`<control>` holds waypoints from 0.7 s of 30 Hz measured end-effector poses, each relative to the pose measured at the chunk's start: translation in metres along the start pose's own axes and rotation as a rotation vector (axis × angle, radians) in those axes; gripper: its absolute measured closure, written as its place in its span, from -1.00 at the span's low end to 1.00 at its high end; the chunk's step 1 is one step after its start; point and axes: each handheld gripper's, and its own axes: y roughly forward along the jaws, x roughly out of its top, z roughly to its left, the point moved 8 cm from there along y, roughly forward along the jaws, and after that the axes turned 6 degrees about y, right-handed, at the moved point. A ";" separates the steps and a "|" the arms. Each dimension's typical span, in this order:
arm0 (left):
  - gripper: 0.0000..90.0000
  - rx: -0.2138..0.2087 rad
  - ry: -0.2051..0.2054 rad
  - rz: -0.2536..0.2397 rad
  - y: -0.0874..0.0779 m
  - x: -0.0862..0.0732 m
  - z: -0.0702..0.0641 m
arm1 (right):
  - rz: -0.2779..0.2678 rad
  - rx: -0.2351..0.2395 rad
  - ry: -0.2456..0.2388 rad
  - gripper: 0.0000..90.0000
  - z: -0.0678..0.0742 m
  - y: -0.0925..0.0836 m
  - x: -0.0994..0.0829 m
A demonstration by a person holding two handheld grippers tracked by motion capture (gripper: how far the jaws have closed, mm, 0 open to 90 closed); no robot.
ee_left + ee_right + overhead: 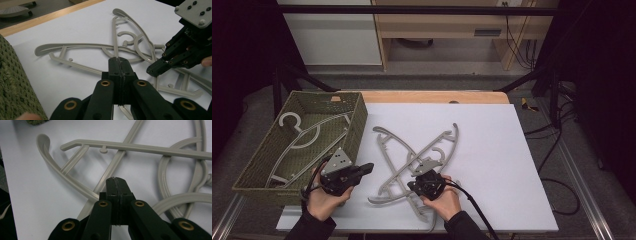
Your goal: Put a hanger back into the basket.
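Two grey hangers (414, 160) are seen crossed on the white desk (492, 150), just right of the green basket (354, 107), which is taken as the landmark. A third hanger (304, 137) is laid inside the basket.

The left claw (368, 167) is held just off the basket's near right corner, pointing away from it toward the crossed hangers. Its jaws are pressed together with nothing between them, as is shown in the left gripper view (120, 65). The hangers (117, 50) are found just beyond its tip, not touched by it.

The right claw (412, 185) is placed farther from the basket, over the near part of the crossed hangers. Its jaws are likewise closed flat against each other and empty, as is seen in the right gripper view (116, 185). In that view one thin bar of a hanger (110, 173) is passed under the tip, and a curved arm is run just beside it; whether the tip rests on the bar cannot be told.
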 end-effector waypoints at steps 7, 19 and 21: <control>0.98 -0.003 0.001 0.007 0.001 -0.001 0.000 | 0.039 0.006 0.008 1.00 -0.002 -0.010 -0.012; 0.98 -0.010 -0.001 0.019 0.004 -0.004 -0.001 | 0.049 -0.005 0.044 0.97 -0.026 -0.040 -0.041; 0.98 -0.012 0.001 0.019 0.004 -0.004 -0.001 | 0.037 -0.009 0.050 0.85 -0.028 -0.043 -0.041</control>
